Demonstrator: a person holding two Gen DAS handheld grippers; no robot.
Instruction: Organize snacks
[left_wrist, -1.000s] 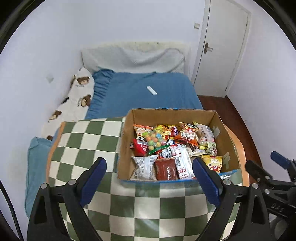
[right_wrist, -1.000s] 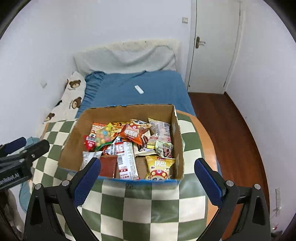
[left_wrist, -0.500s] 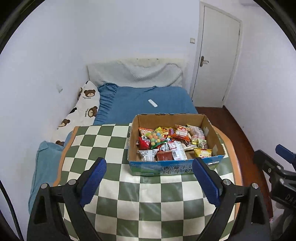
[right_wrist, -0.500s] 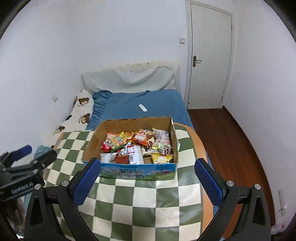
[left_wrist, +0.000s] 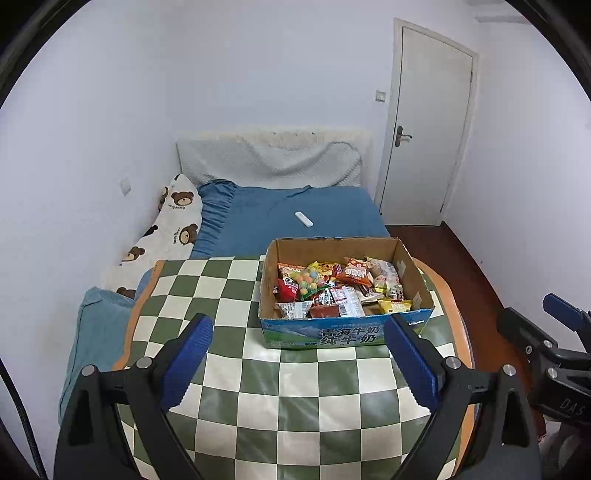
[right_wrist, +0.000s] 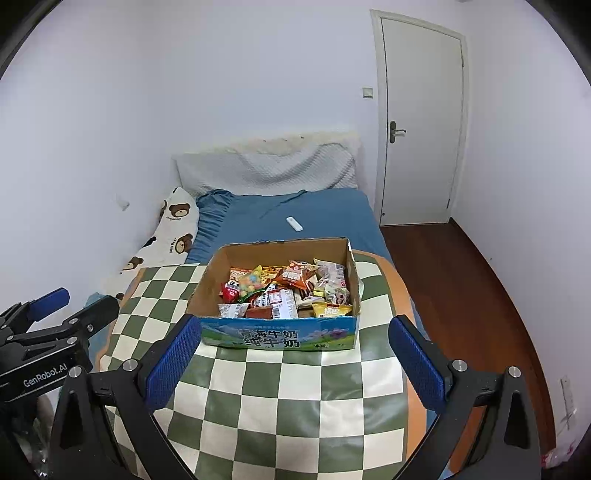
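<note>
A cardboard box (left_wrist: 343, 334) (right_wrist: 280, 338) with a blue printed front stands on the far right part of a green-and-cream checked table (left_wrist: 295, 398) (right_wrist: 280, 398). It holds several snack packets (left_wrist: 332, 288) (right_wrist: 284, 288), red, orange, yellow and clear ones in a loose heap. My left gripper (left_wrist: 299, 354) hangs open above the near table, short of the box, nothing between its blue pads. My right gripper (right_wrist: 291, 354) is also open and holds nothing, at the same distance from the box. Each gripper shows at the edge of the other's view.
Behind the table lies a bed with a blue sheet (left_wrist: 303, 210), a white remote (left_wrist: 303, 219) on it and a bear-print pillow (left_wrist: 166, 229) at the left. A white door (left_wrist: 424, 125) stands shut at the back right, with dark wood floor (right_wrist: 461, 277) beside the table.
Both grippers have drawn back and up from the box, which now looks smaller and farther off. More of the checked table shows in front of it. The jaws kept their width.
</note>
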